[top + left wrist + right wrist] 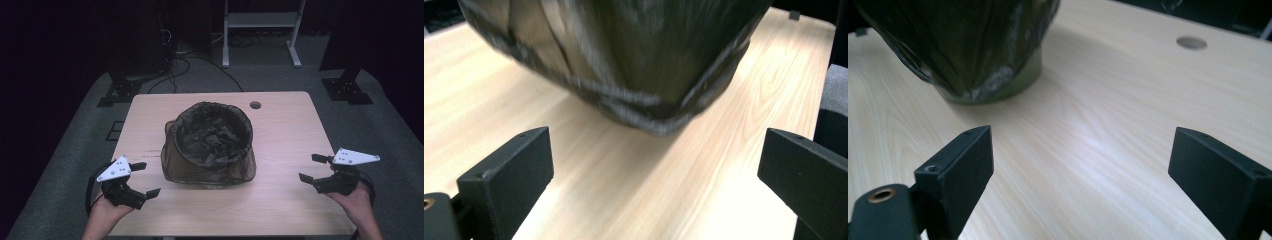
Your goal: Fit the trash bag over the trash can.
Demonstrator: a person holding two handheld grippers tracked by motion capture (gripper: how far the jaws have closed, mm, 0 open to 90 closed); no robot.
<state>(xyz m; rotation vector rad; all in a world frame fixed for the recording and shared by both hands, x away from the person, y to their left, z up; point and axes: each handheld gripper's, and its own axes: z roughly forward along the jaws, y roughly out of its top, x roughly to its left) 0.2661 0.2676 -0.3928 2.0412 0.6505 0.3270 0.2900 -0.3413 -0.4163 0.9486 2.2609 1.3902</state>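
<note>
A round bin lined with a dark, thin plastic bag (209, 142) stands in the middle of the light wooden table (285, 130). The bag drapes over the rim and down the sides. My left gripper (146, 178) hovers at the table's front left, open, with its jaws pointed toward the bin's base (644, 100). My right gripper (313, 168) is at the front right, open too, and some way from the bin (983, 55). Nothing lies between either pair of jaws. A hand holds each gripper from below.
A round cable hole (255, 105) sits in the table near the far edge. Beyond the table are black stand bases (120, 90), cables on grey carpet and a white frame (260, 30). Bare tabletop lies on both sides of the bin.
</note>
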